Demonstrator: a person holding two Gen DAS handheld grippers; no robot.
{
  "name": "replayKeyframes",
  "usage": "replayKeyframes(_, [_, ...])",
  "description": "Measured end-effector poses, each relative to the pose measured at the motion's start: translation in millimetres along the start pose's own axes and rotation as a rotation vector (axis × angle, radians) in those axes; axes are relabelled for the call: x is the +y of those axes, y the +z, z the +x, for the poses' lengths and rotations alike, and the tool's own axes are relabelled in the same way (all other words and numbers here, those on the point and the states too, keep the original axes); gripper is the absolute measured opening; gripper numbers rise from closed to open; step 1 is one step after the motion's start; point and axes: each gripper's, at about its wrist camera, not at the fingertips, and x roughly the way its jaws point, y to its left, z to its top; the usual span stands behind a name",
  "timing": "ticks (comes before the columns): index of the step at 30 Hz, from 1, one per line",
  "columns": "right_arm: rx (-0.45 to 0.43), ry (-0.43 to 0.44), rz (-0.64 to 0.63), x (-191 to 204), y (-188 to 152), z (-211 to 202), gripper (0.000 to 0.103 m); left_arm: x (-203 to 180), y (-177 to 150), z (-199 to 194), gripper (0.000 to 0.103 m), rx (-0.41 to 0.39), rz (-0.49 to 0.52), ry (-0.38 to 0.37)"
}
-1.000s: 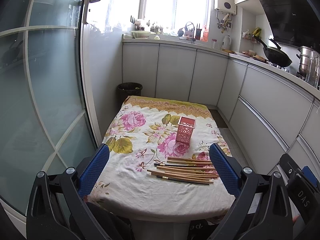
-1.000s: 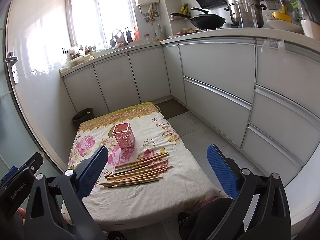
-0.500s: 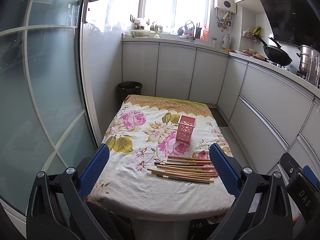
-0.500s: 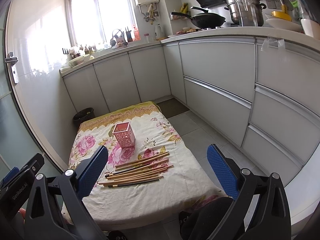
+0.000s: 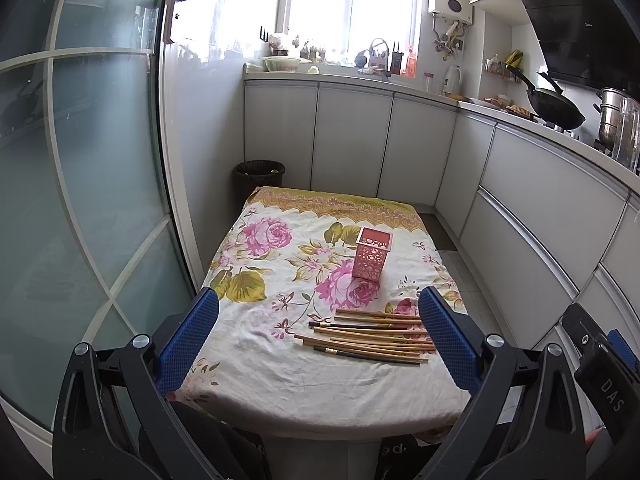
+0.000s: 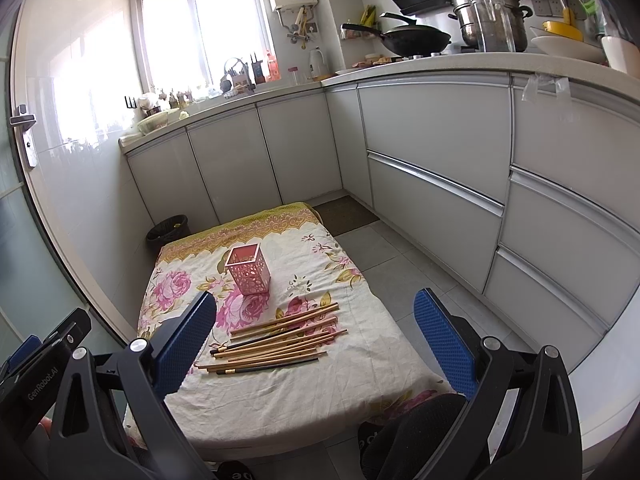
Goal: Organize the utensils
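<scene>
Several wooden chopsticks [image 5: 372,336] [image 6: 276,340] lie in a loose pile near the front right of a small table covered by a floral cloth [image 5: 280,264] [image 6: 320,392]. A pink perforated square holder [image 5: 372,254] [image 6: 248,268] stands upright and empty behind them. My left gripper [image 5: 318,312] hangs open above the table's near edge, nothing between its blue pads. My right gripper [image 6: 314,318] is also open and empty, held above the table's near right side, with the chopsticks between and beyond its fingers.
A black waste bin [image 5: 259,174] [image 6: 168,232] stands behind the table. Grey cabinets [image 6: 432,152] line the back and right, with a wok [image 6: 412,38] and pots on the counter. A glass door [image 5: 80,184] is at the left. Tiled floor [image 6: 404,268] lies right of the table.
Both views have shifted very slightly; the chopsticks and holder have not moved, and both grippers remain open.
</scene>
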Motion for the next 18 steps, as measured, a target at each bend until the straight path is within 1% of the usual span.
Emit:
replayKeyframes(10, [0.009, -0.003, 0.01, -2.7, -1.5, 3.5, 0.096, 0.7, -3.3, 2.6, 0.096, 0.009, 0.003, 0.001])
replayKeyframes(12, [0.024, -0.008, 0.026, -6.2, -2.0, 10.7, 0.096, -0.5, -2.8, 8.4, 0.096, 0.014, 0.016, -0.01])
replayKeyframes(13, [0.034, -0.015, 0.042, -9.9, -2.4, 16.3, 0.096, -2.2, 3.2, 17.2, 0.096, 0.02, 0.022, -0.026])
replayKeyframes(14, [0.04, -0.025, 0.073, -18.0, -2.9, 23.8, 0.096, -3.0, 5.3, 24.6, 0.096, 0.024, 0.025, -0.065])
replayKeyframes(16, [0.027, -0.024, 0.152, -34.2, -7.3, 38.0, 0.096, -10.2, 13.5, 46.9, 0.096, 0.042, 0.047, -0.19])
replayKeyframes(17, [0.017, -0.033, 0.193, -43.5, -9.7, 46.9, 0.096, -19.2, 17.8, 61.7, 0.096, 0.063, 0.091, -0.256])
replayKeyframes(18, [0.036, -0.069, 0.205, -48.6, -11.0, 58.0, 0.096, -32.0, 21.5, 78.8, 0.096, 0.108, 0.159, -0.299])
